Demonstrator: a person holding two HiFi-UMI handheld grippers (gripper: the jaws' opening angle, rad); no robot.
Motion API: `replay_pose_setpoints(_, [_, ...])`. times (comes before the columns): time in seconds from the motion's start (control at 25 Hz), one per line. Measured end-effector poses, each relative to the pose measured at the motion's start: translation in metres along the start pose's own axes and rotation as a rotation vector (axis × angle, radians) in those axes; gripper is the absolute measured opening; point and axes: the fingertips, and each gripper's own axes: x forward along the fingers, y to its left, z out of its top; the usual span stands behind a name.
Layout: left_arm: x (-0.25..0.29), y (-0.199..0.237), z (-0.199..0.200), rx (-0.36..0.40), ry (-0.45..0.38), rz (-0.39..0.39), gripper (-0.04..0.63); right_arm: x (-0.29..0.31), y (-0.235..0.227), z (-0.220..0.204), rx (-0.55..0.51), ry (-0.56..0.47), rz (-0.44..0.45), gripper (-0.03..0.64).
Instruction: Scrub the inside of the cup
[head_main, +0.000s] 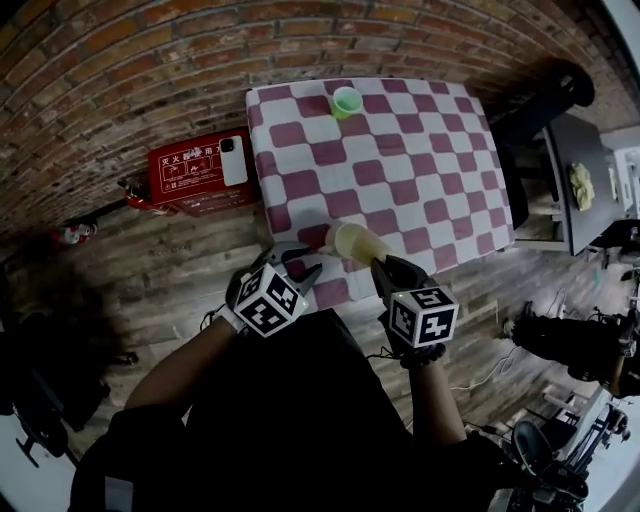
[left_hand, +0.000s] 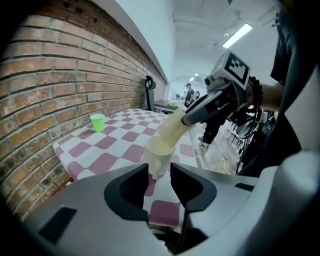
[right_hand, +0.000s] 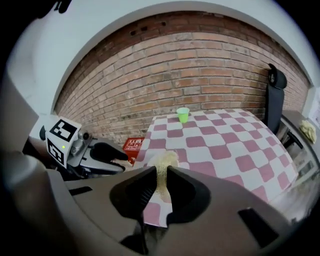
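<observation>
A cream cup (head_main: 347, 240) stands on the checkered table (head_main: 400, 150) near its front edge. A pale yellow sponge (head_main: 372, 247) reaches into its mouth, and my right gripper (head_main: 386, 266) is shut on the sponge's other end. In the right gripper view the sponge (right_hand: 162, 167) sits pinched between the jaws of that gripper (right_hand: 160, 176). My left gripper (head_main: 303, 265) is just left of the cup, open. In the left gripper view the cup (left_hand: 159, 156) stands just beyond the spread jaws of this gripper (left_hand: 160, 172), untouched, with the sponge (left_hand: 172, 128) dipping in from the right.
A small green cup (head_main: 346, 101) stands at the table's far edge by the brick wall. A red box (head_main: 198, 172) lies on the floor to the left. A black chair (head_main: 545, 95) and a dark side table (head_main: 585, 180) stand to the right.
</observation>
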Motion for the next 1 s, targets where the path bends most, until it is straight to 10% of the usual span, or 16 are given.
replay_pose_setpoints(0.64, [0.050,0.006,-0.012,0.020,0.153,-0.008,0.137,0.087,0.009,-0.013,-0.558,0.429,0.093,0.071])
replay_pose_setpoints(1.0, [0.053,0.005,-0.010,0.010,0.147,-0.014,0.135,0.077,0.021,-0.006,-0.436,0.419,0.243,0.071])
